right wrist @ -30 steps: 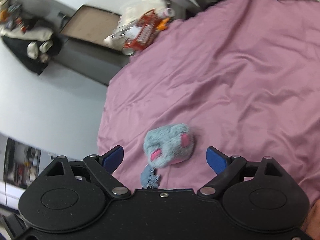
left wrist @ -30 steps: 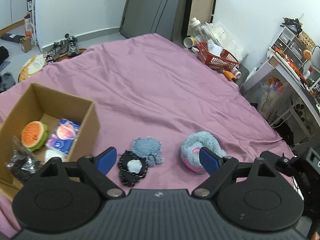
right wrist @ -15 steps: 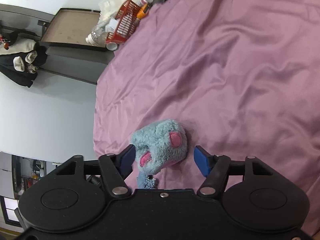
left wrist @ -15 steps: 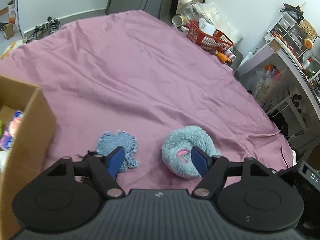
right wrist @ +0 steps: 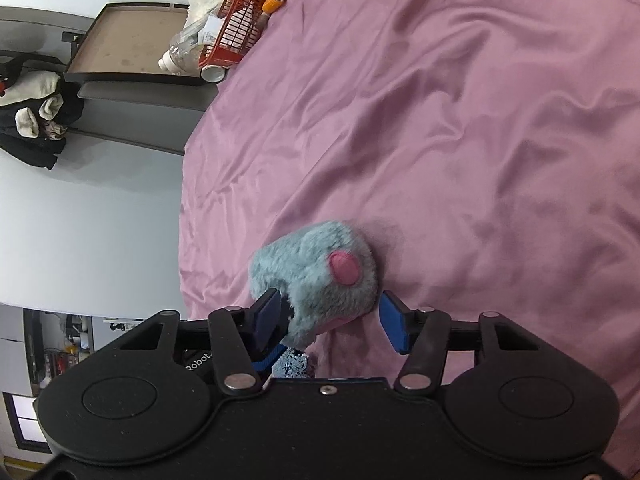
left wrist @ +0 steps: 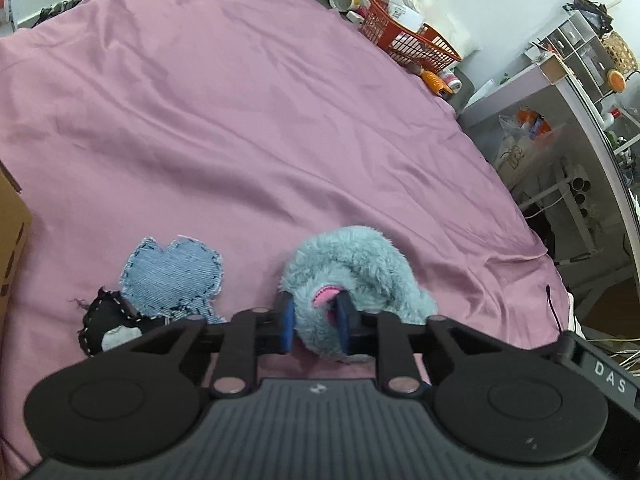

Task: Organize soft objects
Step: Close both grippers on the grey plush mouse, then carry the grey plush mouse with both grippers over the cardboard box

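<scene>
The fluffy blue toy (left wrist: 352, 276) lies on the pink bed sheet (left wrist: 248, 128), near its edge. The left gripper (left wrist: 314, 326) has pinched a bit of the toy's fur tight between its fingers. The right gripper (right wrist: 332, 326) is closing its fingers around the toy; one finger touches the fur, the other stands just beside it. A denim patch (left wrist: 172, 276) lies near the toy.

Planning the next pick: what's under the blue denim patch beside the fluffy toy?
The denim patch lies on the pink sheet, its lower left edge overlapping a black stitched fabric piece. How far that piece extends beneath is covered, and the gripper body hides the patch's near edge.
</scene>
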A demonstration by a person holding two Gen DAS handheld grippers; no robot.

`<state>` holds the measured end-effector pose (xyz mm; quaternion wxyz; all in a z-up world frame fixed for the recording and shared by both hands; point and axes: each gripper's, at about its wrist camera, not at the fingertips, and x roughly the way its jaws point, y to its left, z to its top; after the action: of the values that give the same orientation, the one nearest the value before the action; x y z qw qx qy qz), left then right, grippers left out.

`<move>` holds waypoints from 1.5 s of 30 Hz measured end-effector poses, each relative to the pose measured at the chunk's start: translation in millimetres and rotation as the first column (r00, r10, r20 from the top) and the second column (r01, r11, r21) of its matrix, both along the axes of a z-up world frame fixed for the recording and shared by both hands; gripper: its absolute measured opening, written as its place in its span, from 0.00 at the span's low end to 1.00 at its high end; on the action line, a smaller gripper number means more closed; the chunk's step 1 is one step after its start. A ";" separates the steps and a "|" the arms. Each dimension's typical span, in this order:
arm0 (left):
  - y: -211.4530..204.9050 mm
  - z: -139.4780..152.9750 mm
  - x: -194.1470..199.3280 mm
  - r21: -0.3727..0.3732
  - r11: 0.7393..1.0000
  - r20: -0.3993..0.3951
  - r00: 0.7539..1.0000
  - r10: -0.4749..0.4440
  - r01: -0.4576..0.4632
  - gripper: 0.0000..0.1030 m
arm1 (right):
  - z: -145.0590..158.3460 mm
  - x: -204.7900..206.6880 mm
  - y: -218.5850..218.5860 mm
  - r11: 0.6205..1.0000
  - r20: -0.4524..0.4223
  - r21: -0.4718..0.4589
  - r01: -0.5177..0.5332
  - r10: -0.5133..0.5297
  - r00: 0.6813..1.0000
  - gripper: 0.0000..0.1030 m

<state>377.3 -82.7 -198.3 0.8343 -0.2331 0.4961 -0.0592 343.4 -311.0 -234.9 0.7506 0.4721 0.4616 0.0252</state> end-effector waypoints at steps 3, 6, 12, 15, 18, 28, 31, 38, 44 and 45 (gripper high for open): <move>-2.9 2.3 -2.2 -0.005 1.000 0.016 1.000 -0.013 0.014 0.14 | 0.5 -0.4 1.6 1.000 0.005 0.002 -0.008 0.008 1.000 0.49; -3.6 4.6 -5.4 -0.013 1.000 0.020 1.000 -0.016 0.016 0.13 | 1.5 -2.4 0.9 1.000 0.008 0.001 -0.001 0.001 1.000 0.47; -4.4 15.6 -18.6 -0.040 0.999 0.038 0.999 -0.024 0.025 0.12 | 3.2 -9.0 -0.1 1.000 0.018 0.003 0.010 -0.010 1.000 0.33; -5.8 23.6 -27.1 -0.033 0.999 0.058 0.998 -0.022 0.024 0.12 | 9.9 -12.8 4.6 1.000 0.055 0.004 -0.010 0.009 0.998 0.25; -0.5 31.3 -35.7 -0.033 0.999 0.078 0.997 -0.001 0.004 0.12 | 20.7 -15.8 13.4 0.999 0.101 -0.016 -0.047 0.049 0.994 0.25; 34.9 67.1 -70.1 0.004 0.996 0.139 0.986 0.090 -0.091 0.12 | 49.9 -25.0 53.7 0.983 0.183 -0.029 -0.181 0.183 0.966 0.24; 49.9 77.9 -79.5 0.015 0.993 0.151 0.982 0.109 -0.113 0.12 | 56.8 -28.4 65.0 0.976 0.198 -0.022 -0.217 0.217 0.956 0.24; 80.1 95.7 -101.4 0.020 0.986 0.182 0.970 0.158 -0.165 0.12 | 74.8 -36.9 91.2 0.954 0.243 -0.031 -0.300 0.298 0.923 0.24; 108.9 105.9 -116.0 0.013 0.976 0.187 0.959 0.213 -0.219 0.12 | 80.0 -40.2 120.0 0.929 0.260 -0.041 -0.367 0.364 0.894 0.24; 113.2 106.8 -118.8 0.014 0.974 0.185 0.958 0.220 -0.226 0.12 | 80.8 -41.0 124.5 0.925 0.263 -0.044 -0.376 0.374 0.889 0.24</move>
<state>258.5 30.4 -91.6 0.8815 -0.2666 0.3891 0.0228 302.4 -186.4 -154.1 0.7849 0.3692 0.4387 0.2347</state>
